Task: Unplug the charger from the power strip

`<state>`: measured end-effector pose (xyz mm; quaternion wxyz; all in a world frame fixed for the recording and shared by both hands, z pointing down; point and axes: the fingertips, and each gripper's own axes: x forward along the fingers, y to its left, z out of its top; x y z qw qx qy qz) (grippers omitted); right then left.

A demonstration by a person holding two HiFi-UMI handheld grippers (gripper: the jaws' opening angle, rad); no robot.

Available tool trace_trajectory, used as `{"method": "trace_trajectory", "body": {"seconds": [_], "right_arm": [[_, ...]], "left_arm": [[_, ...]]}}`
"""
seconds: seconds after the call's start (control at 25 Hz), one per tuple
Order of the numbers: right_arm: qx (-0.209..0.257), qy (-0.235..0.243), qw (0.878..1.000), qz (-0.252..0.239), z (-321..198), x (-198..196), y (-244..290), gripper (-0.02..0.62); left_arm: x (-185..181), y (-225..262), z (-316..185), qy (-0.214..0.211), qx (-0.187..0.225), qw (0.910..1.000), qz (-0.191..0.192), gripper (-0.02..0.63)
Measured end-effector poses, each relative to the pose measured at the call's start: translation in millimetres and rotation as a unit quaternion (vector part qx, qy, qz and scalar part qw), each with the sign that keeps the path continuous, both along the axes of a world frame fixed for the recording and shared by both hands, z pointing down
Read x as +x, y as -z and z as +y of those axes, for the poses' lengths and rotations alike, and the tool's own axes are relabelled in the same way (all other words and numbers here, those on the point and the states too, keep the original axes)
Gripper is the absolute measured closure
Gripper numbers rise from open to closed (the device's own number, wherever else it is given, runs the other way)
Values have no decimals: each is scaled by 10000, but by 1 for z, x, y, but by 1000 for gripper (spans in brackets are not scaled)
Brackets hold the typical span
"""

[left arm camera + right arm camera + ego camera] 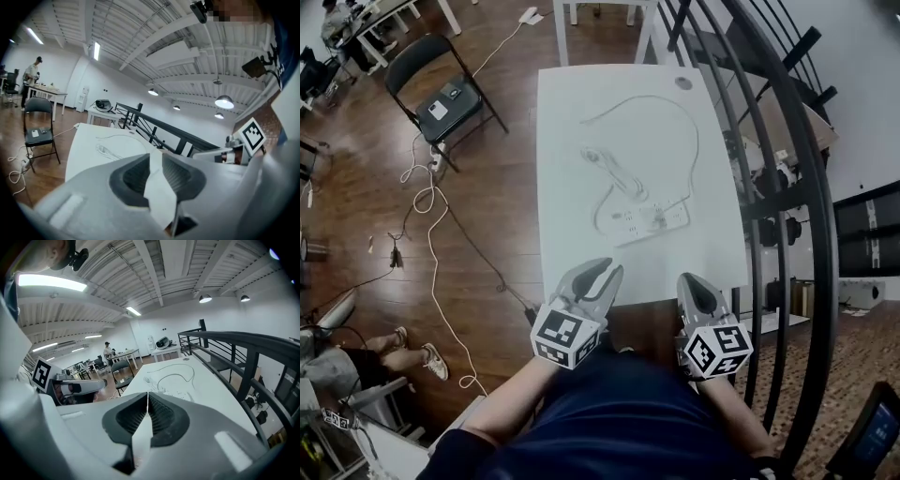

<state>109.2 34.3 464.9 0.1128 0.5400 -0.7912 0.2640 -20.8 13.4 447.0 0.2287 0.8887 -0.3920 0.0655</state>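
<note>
A white power strip [649, 221] lies on the white table [572, 112], right of its middle. A white charger [628, 187] stands at the strip's far left end, and its thin cable [694, 141] loops across the table's far half. Both grippers hover at the table's near edge, well short of the strip. My left gripper [605, 269] has its jaws a narrow gap apart, with nothing between them [154, 154]. The right gripper [692, 281] is shut and empty [148, 394]. In the right gripper view, the strip [180, 392] lies ahead of the jaws.
A black railing [778, 187] runs along the table's right side. A black folding chair [441, 89] and loose cables [431, 206] sit on the wooden floor to the left. A small round grey thing [683, 82] lies at the table's far right corner. A seated person's feet [412, 352] show at lower left.
</note>
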Motion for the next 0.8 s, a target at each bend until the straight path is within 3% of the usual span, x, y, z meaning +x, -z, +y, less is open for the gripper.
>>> {"method": "trace_trajectory", "body": {"seconds": [0.44, 0.8], "right_arm": [[-123, 142, 9997, 175, -69, -46, -13, 535], [-357, 218, 9982, 430, -92, -39, -43, 392]], "left_arm": [[-48, -17, -53, 306, -62, 9995, 44, 522], [-42, -33, -60, 322, -218, 9992, -58, 523]]}}
